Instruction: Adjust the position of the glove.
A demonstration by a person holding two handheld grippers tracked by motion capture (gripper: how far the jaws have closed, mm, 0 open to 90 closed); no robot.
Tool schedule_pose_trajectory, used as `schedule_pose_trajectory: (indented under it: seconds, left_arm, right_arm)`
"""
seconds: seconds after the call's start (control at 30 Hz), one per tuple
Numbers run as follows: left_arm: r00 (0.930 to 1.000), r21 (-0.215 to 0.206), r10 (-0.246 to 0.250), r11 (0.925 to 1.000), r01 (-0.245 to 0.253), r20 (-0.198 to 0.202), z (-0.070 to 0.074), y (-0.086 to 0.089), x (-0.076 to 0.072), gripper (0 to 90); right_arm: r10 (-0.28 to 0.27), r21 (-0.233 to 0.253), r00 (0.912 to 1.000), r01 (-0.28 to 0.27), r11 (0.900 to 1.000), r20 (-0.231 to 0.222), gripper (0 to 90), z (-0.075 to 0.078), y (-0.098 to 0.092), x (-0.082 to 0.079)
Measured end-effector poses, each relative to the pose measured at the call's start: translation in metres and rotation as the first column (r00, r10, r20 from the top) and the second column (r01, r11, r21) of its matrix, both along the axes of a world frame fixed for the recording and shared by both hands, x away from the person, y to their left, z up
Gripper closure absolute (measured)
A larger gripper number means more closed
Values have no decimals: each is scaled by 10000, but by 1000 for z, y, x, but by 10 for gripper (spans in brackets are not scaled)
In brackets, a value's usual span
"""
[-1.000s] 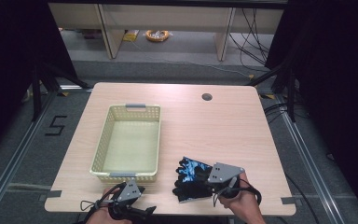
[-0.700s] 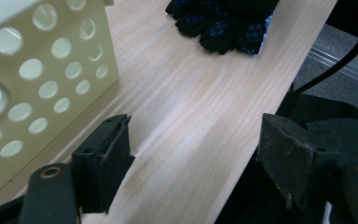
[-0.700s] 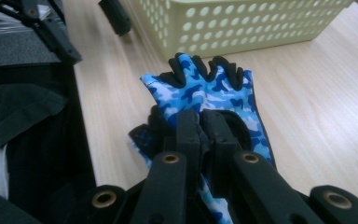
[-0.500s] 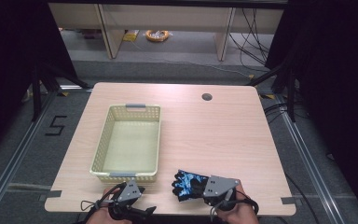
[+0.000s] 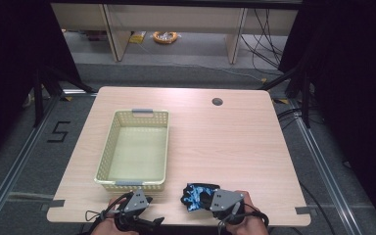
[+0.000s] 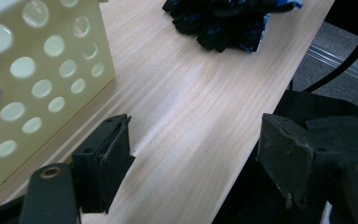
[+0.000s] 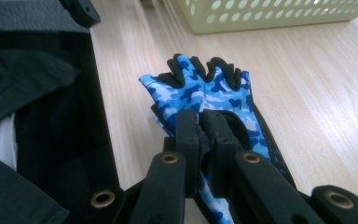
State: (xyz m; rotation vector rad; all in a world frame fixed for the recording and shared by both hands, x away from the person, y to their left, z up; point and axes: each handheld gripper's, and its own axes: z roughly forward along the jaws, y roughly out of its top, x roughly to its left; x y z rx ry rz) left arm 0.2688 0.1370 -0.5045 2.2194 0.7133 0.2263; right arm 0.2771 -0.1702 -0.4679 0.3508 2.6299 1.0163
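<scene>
glove (image 7: 205,93), blue camouflage with black fingertips.

A lab or test room is suggested. A plain wooden table (image 5: 225,142) with a cable hole (image 5: 217,102) is set inside a metal frame (image 5: 318,161) hung with black curtains (image 5: 352,98). A taped "5" (image 5: 58,131) is marked on the grey floor, and loose cables (image 5: 264,29) are seen beneath benches behind.

R gripper (image 5: 214,196) + glove (image 5: 199,194) pulled back twd table's near edge
</scene>
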Motion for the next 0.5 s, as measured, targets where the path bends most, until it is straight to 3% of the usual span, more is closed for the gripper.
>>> schedule_pose_trajectory:
  seconds: [0.03, 0.07, 0.17, 0.2, 0.27, 0.5]
  left_arm:
    - [9997, -177, 127, 9998, -131, -197, -1, -1, -1, 248]
    - [10000, 6, -3, 10000, 3, 14, 0, 0, 0, 248]
    - [10000, -83, 34, 10000, -34, 11, -1, -1, 0, 248]
    - [9996, -226, 167, 9996, -171, -213, -2, -2, -2, 248]
    - [9998, -117, 168, 9998, -169, -117, -3, -2, -1, 248]
    - [10000, -26, -49, 10000, 48, -63, -2, -2, -1, 248]
  right_arm:
    - [12, -98, 10000, -11, 10000, 66, 861, 0, 1, 0]
    - [-21, -116, 9998, 23, 9999, 207, 861, 0, 2, 0]
    - [-63, -147, 9988, 71, 9999, 494, 862, 6, 2, -2]
    - [-94, -215, 9981, 108, 9997, 616, 862, 8, 2, -3]
    - [-109, -219, 9973, 125, 9997, 725, 862, 10, 2, -2]
    - [-127, -596, 9999, 133, 9981, 113, 856, -9, 4, 4]
